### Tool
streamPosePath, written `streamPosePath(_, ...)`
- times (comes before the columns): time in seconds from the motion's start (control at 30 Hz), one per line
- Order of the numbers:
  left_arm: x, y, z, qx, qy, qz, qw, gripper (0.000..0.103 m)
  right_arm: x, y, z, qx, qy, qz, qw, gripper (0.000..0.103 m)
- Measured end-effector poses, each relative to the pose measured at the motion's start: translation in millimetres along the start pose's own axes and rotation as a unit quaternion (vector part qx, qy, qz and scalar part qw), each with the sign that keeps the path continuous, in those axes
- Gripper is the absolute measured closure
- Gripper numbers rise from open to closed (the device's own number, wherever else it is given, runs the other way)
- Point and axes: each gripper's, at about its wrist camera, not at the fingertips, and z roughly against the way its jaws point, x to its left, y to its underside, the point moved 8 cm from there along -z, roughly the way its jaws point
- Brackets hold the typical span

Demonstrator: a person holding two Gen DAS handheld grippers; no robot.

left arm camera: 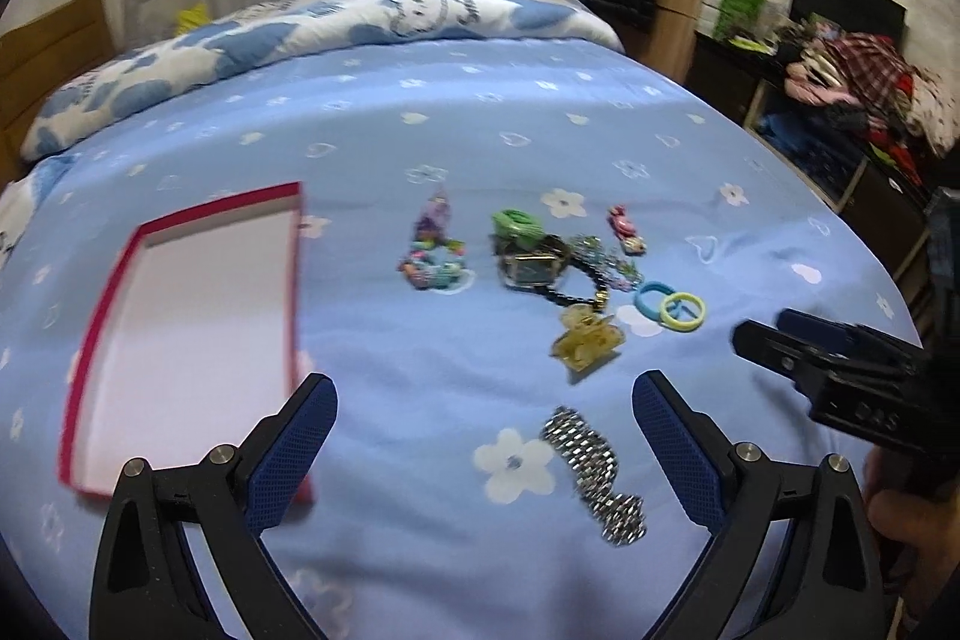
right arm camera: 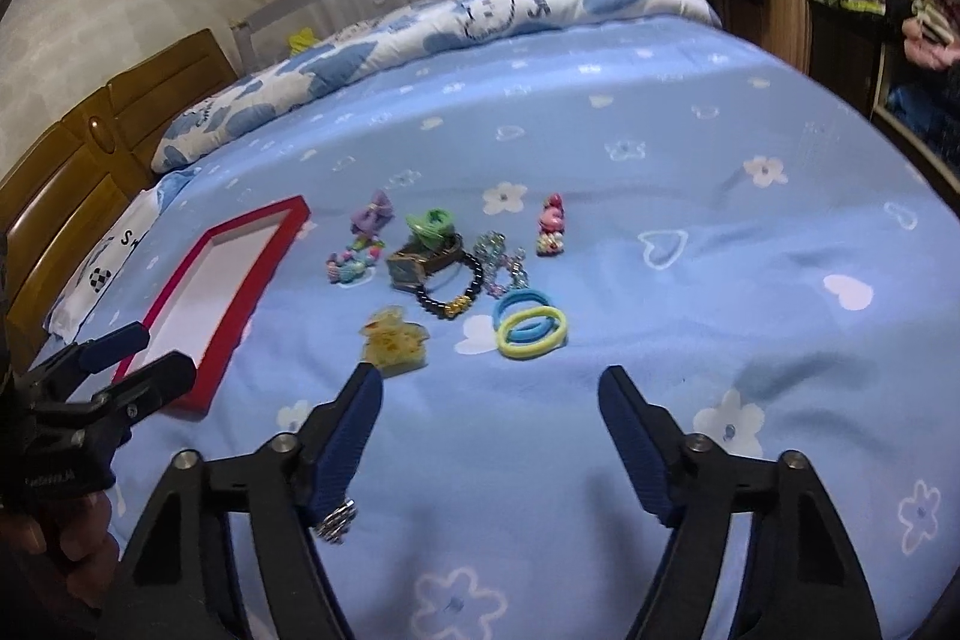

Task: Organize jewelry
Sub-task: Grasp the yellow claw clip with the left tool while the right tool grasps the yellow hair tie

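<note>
Left gripper (left arm camera: 485,400): black plastic arms, triangular cut-outs, silver round screws at pivots. Fingers (left arm camera: 672,436) faced with dark blue textured pads. Right gripper (right arm camera: 491,403): same build, black arms, silver screws, blue ribbed pads on fingers (right arm camera: 351,436). Faint embossed lettering on black housing. Bare skin of left hand (right arm camera: 66,538) and right hand (left arm camera: 900,508) visible at frame edges.

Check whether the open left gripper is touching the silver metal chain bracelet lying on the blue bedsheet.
Apart. The left wrist view shows the silver metal chain bracelet lying between the spread fingers of the left gripper, with blue bedsheet visible on both sides.
</note>
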Motion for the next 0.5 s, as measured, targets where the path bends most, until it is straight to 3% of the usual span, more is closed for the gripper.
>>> streamPosePath(0.23, -5, -12, -36, 0.038, 0.036, -0.015, 0.9985, 0.008, -22, -6, -31, 0.034, -0.001, -0.028, 0.999, 0.059)
streamPosePath(0.5, -18, -23, -77, 0.064, 0.048, -0.042, 0.9959, 0.017, -36, -10, -53, 0.058, 0.003, -0.035, 0.998, 0.069)
